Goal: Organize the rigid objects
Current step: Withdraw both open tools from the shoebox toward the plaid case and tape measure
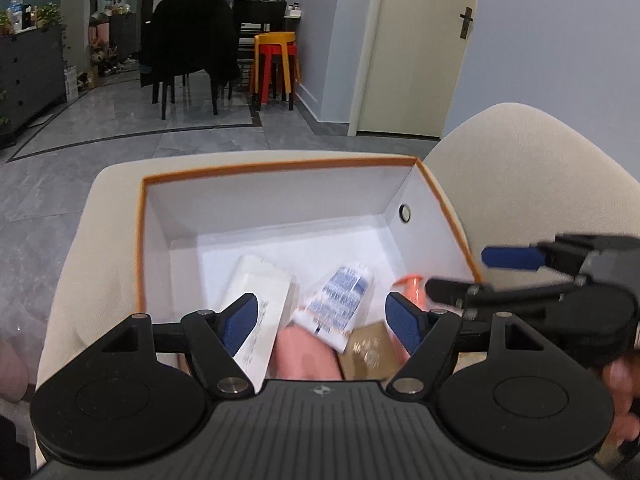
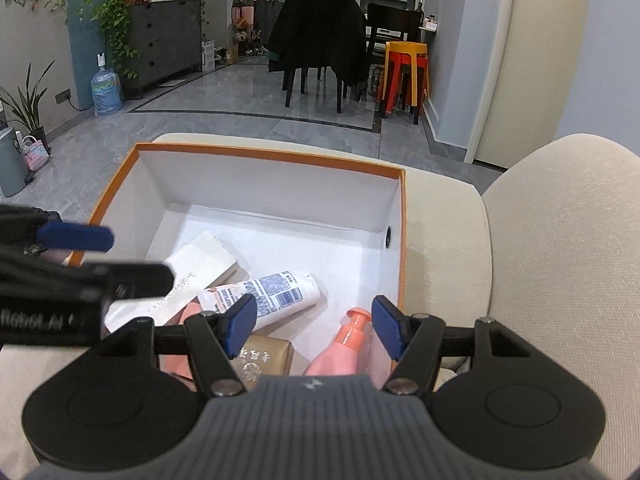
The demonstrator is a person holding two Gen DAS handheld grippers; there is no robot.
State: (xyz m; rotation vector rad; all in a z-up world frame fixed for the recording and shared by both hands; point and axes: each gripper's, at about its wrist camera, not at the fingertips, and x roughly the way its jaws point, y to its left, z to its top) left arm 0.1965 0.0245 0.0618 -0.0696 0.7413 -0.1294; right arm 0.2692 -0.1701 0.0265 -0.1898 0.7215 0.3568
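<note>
An orange-rimmed box (image 2: 256, 156) with white inner walls is seen resting on a cream sofa cushion (image 2: 448, 216), beside a rounded armrest (image 2: 560, 240). Both claws are held above the near end of the box, side by side. The left claw (image 1: 322, 322) is held with its blue pads (image 1: 240, 320) spread apart and nothing gripped between them; it is also seen from the side at the left edge of the right wrist view. The right claw (image 2: 312, 326) is likewise held apart and empty, with its pads (image 2: 386, 326) on either side of a pink pump bottle (image 2: 344, 348) lying below in the box's near right corner, though no contact with the bottle can be made out. Inside the box a white tube (image 2: 260, 292) with blue print is laid across the middle, overlapping a flat white package (image 2: 188, 276) on the left. A tan carton (image 2: 260, 356) and a pink item (image 1: 306, 354), partly hidden, are seen at the near edge. A round hole (image 1: 405, 213) is set in the right wall of the box. Beyond the sofa, a grey tiled floor (image 2: 224, 120), dark chairs (image 2: 320, 40) and stacked yellow and red stools (image 2: 404, 76) are visible.
</note>
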